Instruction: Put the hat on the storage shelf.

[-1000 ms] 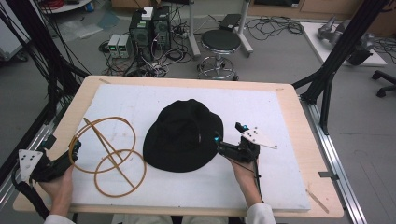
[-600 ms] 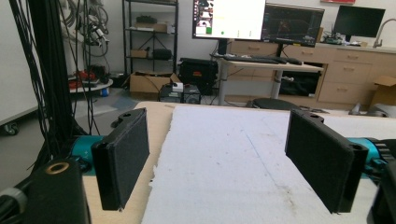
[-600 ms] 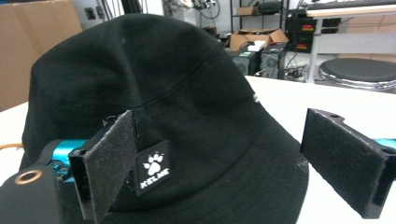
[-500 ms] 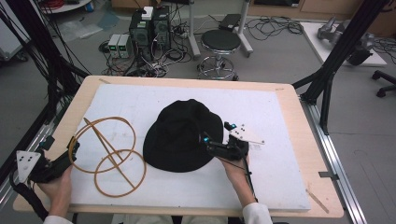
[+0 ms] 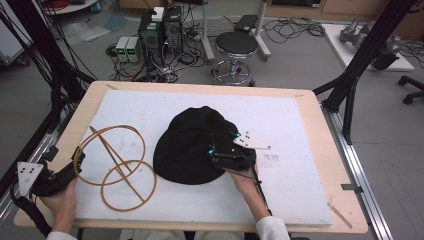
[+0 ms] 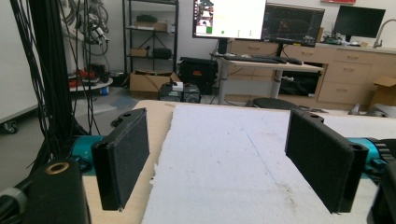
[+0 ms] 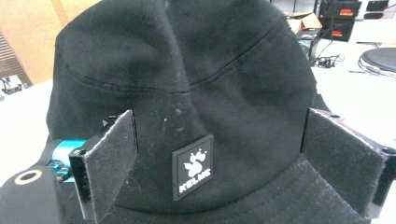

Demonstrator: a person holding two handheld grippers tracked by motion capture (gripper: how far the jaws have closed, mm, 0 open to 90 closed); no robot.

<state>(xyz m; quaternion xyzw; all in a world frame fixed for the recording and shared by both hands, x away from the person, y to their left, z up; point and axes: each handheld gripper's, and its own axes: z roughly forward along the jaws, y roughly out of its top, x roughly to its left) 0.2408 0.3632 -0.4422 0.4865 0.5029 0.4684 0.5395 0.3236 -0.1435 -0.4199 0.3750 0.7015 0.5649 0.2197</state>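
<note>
Hat (image 7: 187, 84) crown fills sight between gaping right tool (image 7: 219, 163); left tool (image 6: 229, 158) gapes, empty.

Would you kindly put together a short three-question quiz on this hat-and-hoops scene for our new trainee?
1. True or false: the right gripper is open, with the black hat in front of its jaws.
2. What lies on the white mat left of the hat? A) a wooden hoop frame B) a folded towel C) a glass bottle
3. Fill in: the small patch on the hat is ____ in shape.

Key: 1 true; 2 A; 3 square.
</note>
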